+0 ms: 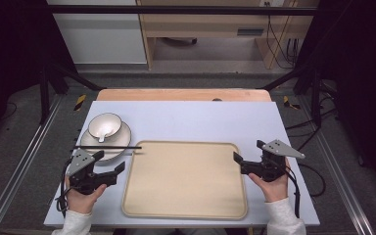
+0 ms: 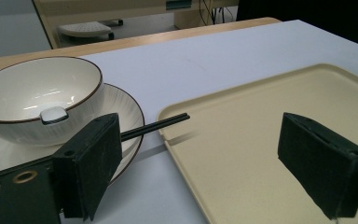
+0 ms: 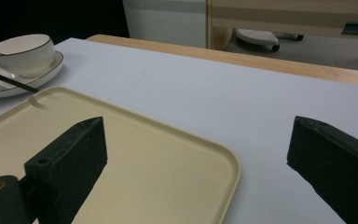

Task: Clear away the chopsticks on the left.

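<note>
Resting black chopsticks [image 1: 106,147] across plate [image 1: 89,142]

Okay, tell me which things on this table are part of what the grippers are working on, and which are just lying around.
Part of the job:
- tray, between both open grippers
- left gripper
- right gripper
- chopsticks, across the plate, tips over the tray's corner
- bowl with a spoon in it
- plate under the bowl

Just lying about:
- nothing else that I can see

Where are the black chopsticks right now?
In the high view, the chopsticks lie across the near rim of the plate that holds the bowl at table left, tips reaching over the tray's far-left corner, just beyond the left gripper.
</note>
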Available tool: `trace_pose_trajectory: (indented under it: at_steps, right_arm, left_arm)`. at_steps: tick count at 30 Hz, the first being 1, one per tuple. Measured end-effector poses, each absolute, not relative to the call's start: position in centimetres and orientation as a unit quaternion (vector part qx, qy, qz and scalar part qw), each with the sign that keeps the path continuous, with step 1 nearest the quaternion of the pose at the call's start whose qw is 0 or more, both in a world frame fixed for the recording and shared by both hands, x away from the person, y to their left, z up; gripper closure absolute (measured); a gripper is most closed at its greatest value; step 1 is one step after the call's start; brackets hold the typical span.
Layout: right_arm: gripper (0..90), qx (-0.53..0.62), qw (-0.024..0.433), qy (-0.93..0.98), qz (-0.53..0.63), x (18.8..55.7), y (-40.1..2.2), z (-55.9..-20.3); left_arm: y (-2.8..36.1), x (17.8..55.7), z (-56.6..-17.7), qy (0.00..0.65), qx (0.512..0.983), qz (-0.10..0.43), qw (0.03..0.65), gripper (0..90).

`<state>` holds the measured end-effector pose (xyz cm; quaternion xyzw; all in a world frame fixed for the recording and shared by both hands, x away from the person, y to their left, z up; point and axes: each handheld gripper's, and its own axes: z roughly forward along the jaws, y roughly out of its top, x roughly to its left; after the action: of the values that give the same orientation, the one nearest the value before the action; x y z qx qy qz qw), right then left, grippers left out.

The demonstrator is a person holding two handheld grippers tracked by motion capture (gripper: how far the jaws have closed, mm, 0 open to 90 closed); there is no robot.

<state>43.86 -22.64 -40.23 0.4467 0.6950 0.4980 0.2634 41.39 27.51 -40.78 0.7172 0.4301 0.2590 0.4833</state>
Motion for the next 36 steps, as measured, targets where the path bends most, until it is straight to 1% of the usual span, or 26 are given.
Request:
trace_pose_trajectory:
  at_steps: [9, 14, 20, 23, 36]
  right_arm:
    - [5.0, 0.446, 0.264, 0.697, 0.496, 43.7, -22.4, -40.1]
    - [5.1, 0.442, 0.263, 0.701, 0.494, 43.6, -22.1, -39.9]
    - [5.1, 0.443, 0.262, 0.702, 0.492, 43.6, -21.9, -39.8]
    - [5.2, 0.442, 0.261, 0.702, 0.493, 43.6, -21.8, -39.7]
    - [5.9, 0.439, 0.258, 0.708, 0.489, 43.7, -21.2, -39.7]
  left_arm:
    - [28.9, 41.7, -40.9, 0.43, 0.725, 0.253, 0.475, 13.3]
    - [30.2, 42.2, -41.3, 0.427, 0.739, 0.251, 0.456, 13.3]
    - [31.2, 42.7, -41.8, 0.434, 0.742, 0.248, 0.447, 13.5]
    - [31.8, 43.1, -42.1, 0.443, 0.746, 0.25, 0.429, 14.0]
    - [34.0, 46.9, -42.4, 0.448, 0.758, 0.261, 0.396, 16.6]
